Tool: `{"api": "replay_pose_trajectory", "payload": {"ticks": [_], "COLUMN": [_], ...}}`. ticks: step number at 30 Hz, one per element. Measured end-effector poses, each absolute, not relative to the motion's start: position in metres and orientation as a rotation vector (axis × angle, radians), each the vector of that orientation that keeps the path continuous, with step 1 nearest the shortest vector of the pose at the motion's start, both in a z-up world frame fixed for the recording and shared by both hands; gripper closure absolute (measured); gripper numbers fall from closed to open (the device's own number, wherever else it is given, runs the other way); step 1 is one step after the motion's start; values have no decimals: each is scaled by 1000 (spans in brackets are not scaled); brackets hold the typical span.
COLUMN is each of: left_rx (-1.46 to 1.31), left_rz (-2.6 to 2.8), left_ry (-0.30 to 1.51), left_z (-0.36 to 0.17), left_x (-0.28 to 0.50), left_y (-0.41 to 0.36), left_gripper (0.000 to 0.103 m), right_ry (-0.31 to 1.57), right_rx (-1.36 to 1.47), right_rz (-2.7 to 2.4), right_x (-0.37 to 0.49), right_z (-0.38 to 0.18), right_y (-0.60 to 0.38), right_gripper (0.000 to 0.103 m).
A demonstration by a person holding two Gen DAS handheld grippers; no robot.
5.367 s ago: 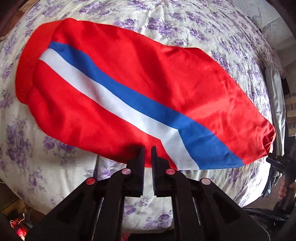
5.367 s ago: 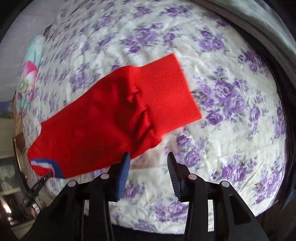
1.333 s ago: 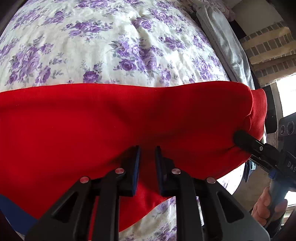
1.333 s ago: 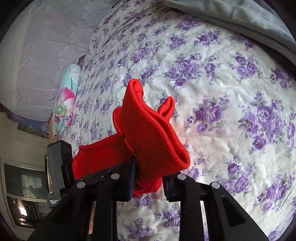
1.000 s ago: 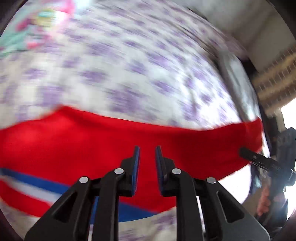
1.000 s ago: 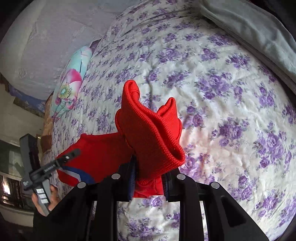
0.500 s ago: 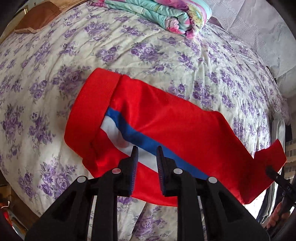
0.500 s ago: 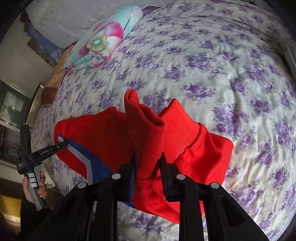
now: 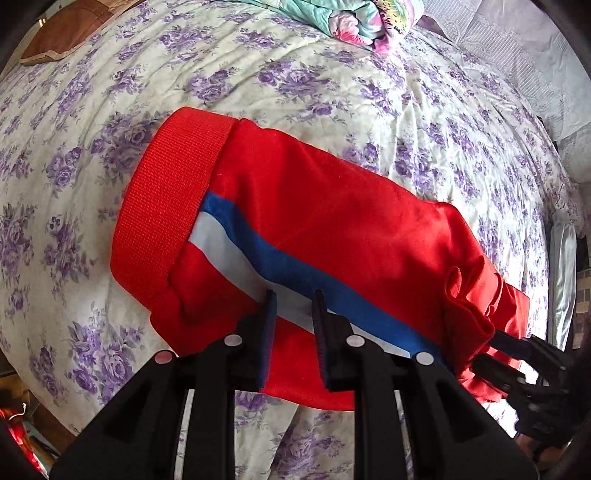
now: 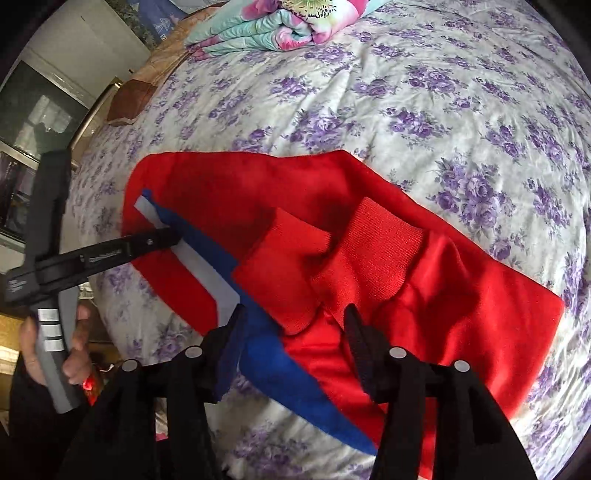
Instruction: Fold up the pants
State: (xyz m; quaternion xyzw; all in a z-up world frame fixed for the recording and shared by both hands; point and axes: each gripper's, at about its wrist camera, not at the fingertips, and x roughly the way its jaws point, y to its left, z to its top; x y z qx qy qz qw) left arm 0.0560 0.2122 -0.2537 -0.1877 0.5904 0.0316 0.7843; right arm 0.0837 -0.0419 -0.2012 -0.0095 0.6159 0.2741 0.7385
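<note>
Red pants with a blue and white side stripe lie folded over on the floral bedspread. The ribbed waistband is at the left. The two ribbed leg cuffs now lie on top of the pants. My left gripper is open with nothing in it, over the stripe near the pants' front edge; it also shows in the right wrist view. My right gripper is open just before the cuffs; it shows at the right of the left wrist view.
A folded floral blanket lies at the far side of the bed. A brown cushion sits at the far left corner. A grey cloth lies along the right edge. The bed's front edge is just below the pants.
My right gripper carried the leg cuffs over onto the pants, then opened and let them go. My left gripper stayed slightly open over the stripe.
</note>
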Motion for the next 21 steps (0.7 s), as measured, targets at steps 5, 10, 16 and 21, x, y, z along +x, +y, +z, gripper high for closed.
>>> {"api": "replay_pose_trajectory", "payload": {"ticks": [5,10,16,21], "left_rx": [-420,-430,-428,-483], "left_rz": [69,69,47,51], "left_ry": [1241,1204,1186,1172], "left_z": [-238,-215,-194,-186], "left_x": [48,40,33,13], "left_y": [218,222,218,230], "left_gripper": [85,85,85,84], "right_ry": [1257,1380,1453,1367], "right_rx": [-43,38,3,109], "right_rz": [593,635,646,677], "right_x": [90,106,99,95], "right_z": [-178,-224,-249,-188], "right_y": [-51,-37,-26,-69], "right_gripper": [76,88,87,87]}}
